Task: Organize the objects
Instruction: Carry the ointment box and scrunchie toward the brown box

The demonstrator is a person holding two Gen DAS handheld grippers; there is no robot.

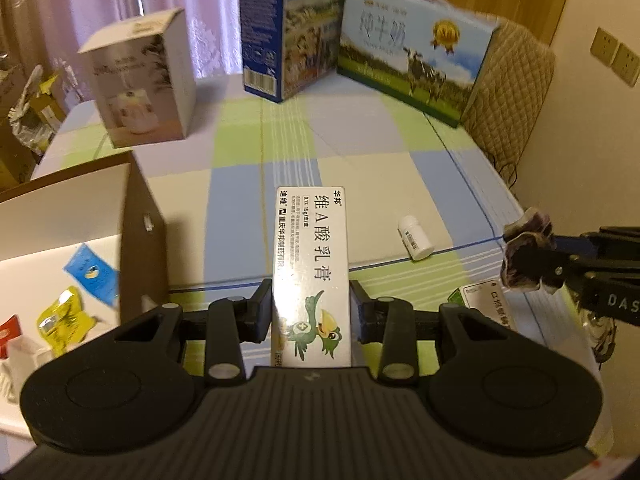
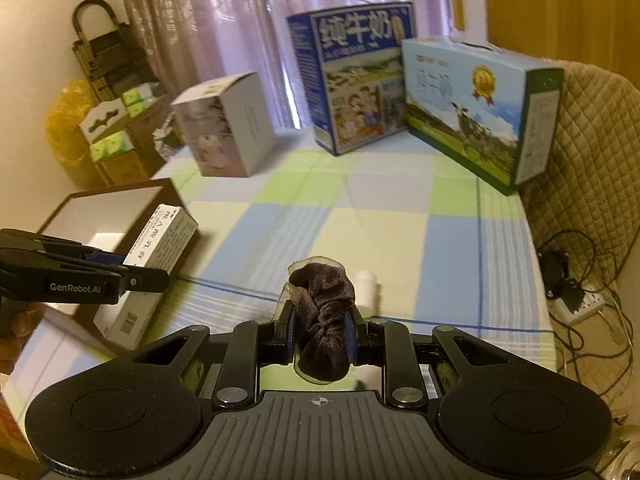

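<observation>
- The left gripper (image 1: 311,307) is clamped on a long white ointment box (image 1: 311,268), its two fingers pressed against the box's long sides; the box points toward 12 o'clock above the checked tablecloth (image 1: 360,144).
- In the right wrist view the same box (image 2: 152,276) sits at 9 o'clock, just over the edge of the brown storage box.
- The right gripper (image 2: 322,334) is closed on a dark brown velvet scrunchie (image 2: 324,312), which bulges up between the fingers.
- A brown storage box (image 1: 144,216) with a white inside lies at 9 o'clock of the left wrist view; a blue sachet (image 1: 94,272) and a yellow sachet (image 1: 66,320) lie in it.
- A small white pill bottle (image 1: 416,238) lies on its side on the cloth at 3 o'clock of the ointment box, apart from it.
- Two milk cartons (image 1: 416,60) stand at 12 to 1 o'clock along the far edge, with a white product box (image 1: 144,88) at 10 o'clock.
</observation>
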